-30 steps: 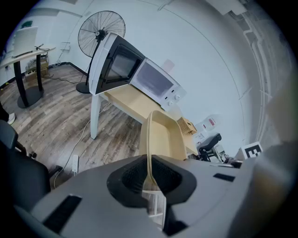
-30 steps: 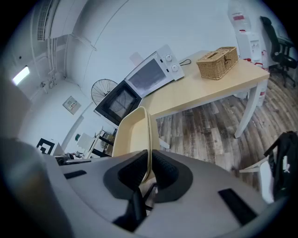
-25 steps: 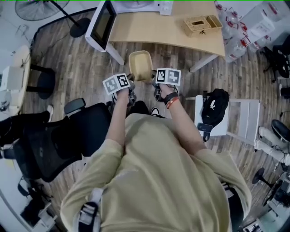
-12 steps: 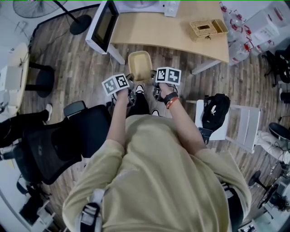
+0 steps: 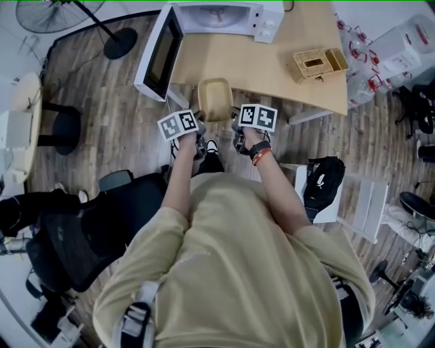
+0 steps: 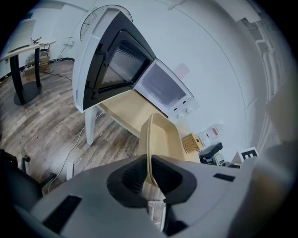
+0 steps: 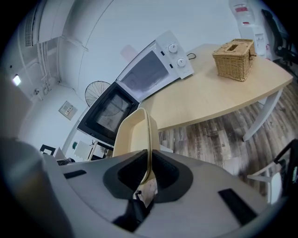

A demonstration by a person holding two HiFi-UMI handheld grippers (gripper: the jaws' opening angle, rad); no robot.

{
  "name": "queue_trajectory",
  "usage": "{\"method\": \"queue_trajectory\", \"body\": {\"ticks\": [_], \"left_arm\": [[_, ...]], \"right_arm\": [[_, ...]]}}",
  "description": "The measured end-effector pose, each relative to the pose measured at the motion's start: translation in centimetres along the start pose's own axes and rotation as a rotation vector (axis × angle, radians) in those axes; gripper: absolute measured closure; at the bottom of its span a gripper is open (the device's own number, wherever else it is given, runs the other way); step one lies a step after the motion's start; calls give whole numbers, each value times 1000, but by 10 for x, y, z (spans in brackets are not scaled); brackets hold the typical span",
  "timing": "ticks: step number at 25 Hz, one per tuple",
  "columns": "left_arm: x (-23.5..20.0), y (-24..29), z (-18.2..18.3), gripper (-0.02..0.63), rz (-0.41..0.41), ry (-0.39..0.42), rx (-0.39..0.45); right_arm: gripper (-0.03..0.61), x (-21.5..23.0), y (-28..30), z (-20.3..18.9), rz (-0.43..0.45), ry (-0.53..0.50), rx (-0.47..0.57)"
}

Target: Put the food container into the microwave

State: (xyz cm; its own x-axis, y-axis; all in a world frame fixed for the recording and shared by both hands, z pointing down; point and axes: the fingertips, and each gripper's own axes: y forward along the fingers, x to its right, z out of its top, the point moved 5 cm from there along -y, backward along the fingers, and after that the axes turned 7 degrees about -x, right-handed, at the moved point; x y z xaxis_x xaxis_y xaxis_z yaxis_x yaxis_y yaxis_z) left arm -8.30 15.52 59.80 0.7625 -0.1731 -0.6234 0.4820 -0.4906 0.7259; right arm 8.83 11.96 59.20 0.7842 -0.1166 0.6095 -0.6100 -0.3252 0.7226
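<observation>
An empty beige food container (image 5: pixel 215 99) hangs in the air at the wooden table's (image 5: pixel 258 61) front edge, held by its two side rims. My left gripper (image 5: pixel 198 130) is shut on its left rim, my right gripper (image 5: pixel 236 129) on its right rim. In the left gripper view the container (image 6: pixel 164 137) rises from the shut left gripper (image 6: pixel 150 179). The right gripper view shows the container (image 7: pixel 132 132) in the shut right gripper (image 7: pixel 146 175). The white microwave (image 5: pixel 224 17) stands on the table beyond, its door (image 5: pixel 160 58) swung open to the left.
A wicker box (image 5: pixel 318 63) sits on the table's right part. A black office chair (image 5: pixel 88 224) stands at my left. A white chair with a black bag (image 5: pixel 323 170) is at my right. A fan's base (image 5: pixel 119 42) rests on the floor left of the microwave door.
I have stepped toward the table with the container held in both grippers. The microwave and its open door have come further into the head view. The grip is unchanged.
</observation>
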Motion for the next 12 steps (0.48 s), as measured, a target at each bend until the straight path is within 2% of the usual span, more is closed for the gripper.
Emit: {"method": "queue_trajectory", "body": {"ticks": [12], "left_arm": [[-7, 33, 64, 568, -11, 13, -53]], "right_arm": [[526, -4, 33, 53, -52, 33, 12]]}}
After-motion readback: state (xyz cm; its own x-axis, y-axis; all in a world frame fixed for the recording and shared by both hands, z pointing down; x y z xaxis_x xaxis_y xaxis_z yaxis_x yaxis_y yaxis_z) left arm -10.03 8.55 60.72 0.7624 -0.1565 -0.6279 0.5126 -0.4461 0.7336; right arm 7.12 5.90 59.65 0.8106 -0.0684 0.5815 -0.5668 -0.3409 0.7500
